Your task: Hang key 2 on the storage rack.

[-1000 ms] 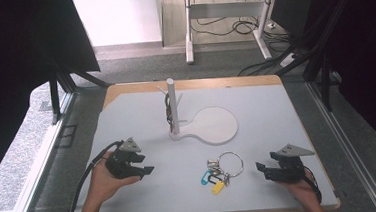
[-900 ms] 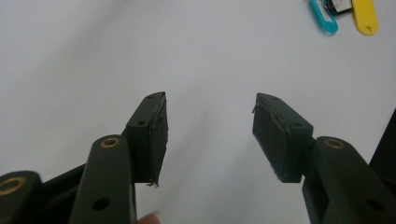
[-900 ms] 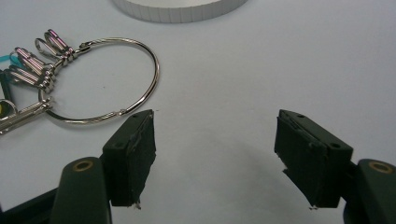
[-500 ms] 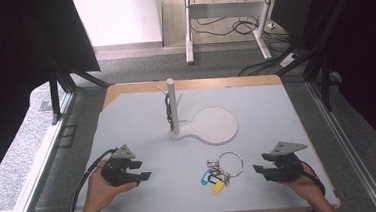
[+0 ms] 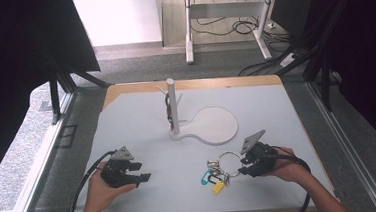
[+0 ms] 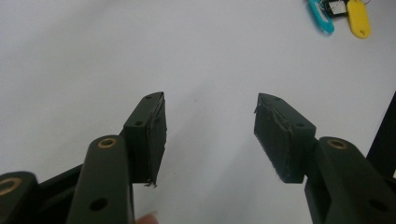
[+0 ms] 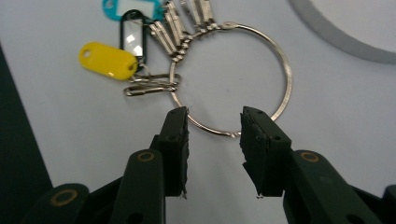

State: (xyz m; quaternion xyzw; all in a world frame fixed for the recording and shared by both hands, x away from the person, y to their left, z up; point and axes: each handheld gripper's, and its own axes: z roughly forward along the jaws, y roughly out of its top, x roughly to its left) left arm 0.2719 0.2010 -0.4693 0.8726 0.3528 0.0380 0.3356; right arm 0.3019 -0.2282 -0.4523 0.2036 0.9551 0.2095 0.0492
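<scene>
Moved: since the earlier frames the right claw point(image 5: 241, 165) has come left along the table's near edge to the key ring point(image 5: 228, 160); the left claw point(image 5: 136, 173) has drawn back toward the near left corner.
Right claw: jaws part open with a moderate gap, gripping nothing; in the right gripper view its claw point(image 7: 214, 136) straddles the near arc of the key ring point(image 7: 233, 79), the wire passing between the pads.
Left claw: jaws spread wide and empty over bare table point(image 6: 93, 56) in the left gripper view, claw point(image 6: 209, 125) holding nothing.
Key ring: lies flat on the table point(image 5: 137, 119) near the near edge, right of centre.
Keys and tags: a bunch of metal keys point(image 7: 180, 25), a yellow tag point(image 7: 107, 60), a teal tag point(image 7: 128, 7) and a black-framed tag point(image 7: 132, 35) hang from the ring's far left side.
Stand: a white post point(image 5: 173, 107) on a round flat base point(image 5: 215, 125), mid-table, beyond the ring.
</scene>
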